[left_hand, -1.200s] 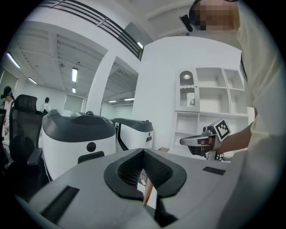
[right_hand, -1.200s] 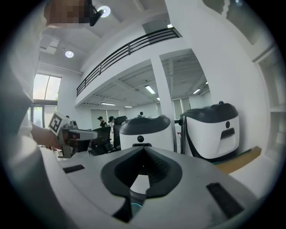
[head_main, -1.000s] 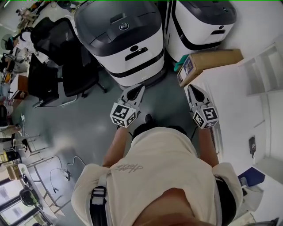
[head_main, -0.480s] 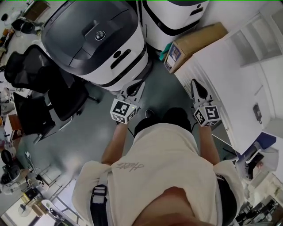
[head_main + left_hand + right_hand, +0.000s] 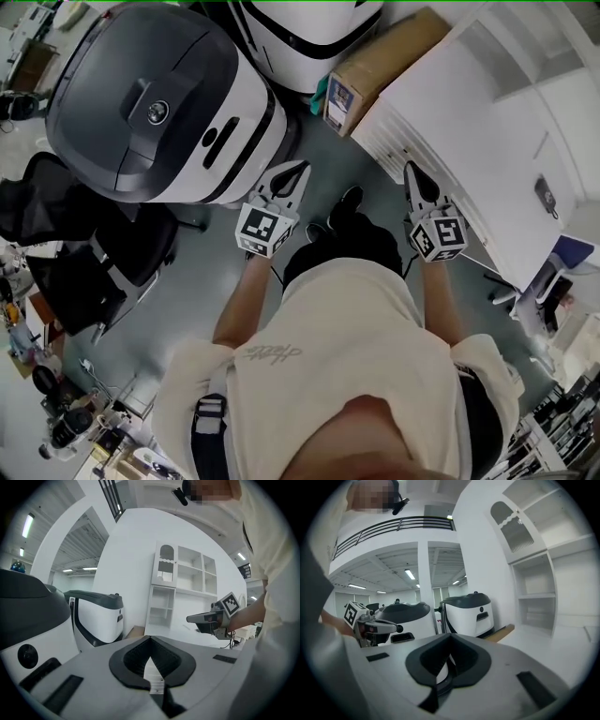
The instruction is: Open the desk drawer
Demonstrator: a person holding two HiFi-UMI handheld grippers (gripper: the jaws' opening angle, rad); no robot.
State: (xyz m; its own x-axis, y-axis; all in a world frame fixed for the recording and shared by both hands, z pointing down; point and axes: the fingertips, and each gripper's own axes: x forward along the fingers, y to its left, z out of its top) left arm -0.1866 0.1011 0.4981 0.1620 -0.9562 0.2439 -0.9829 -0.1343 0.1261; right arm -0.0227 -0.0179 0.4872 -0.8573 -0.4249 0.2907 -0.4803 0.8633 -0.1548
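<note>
A white desk (image 5: 469, 122) with a ribbed side panel (image 5: 392, 142) stands at the right of the head view; I cannot make out a drawer front on it. My right gripper (image 5: 410, 170) is shut and empty, its tip just short of the desk's near corner. My left gripper (image 5: 302, 167) is also shut and empty, held over the grey floor (image 5: 206, 281) beside it. In the left gripper view the shut jaws (image 5: 150, 638) point at the desk top (image 5: 187, 632), with the right gripper (image 5: 190, 618) hovering over it. The right gripper view (image 5: 450, 634) faces the machines.
Two big white and dark grey machines (image 5: 159, 103) (image 5: 309, 37) stand ahead and to the left. A cardboard box (image 5: 375, 66) lies between them and the desk. Black office chairs (image 5: 84, 253) are at the left. A white shelf unit (image 5: 183, 588) rises on the desk.
The head view has swung right: machines and chairs slid left and the white desk came closer. Both grippers stayed shut, side by side before the body, the right one nearing the desk corner.
</note>
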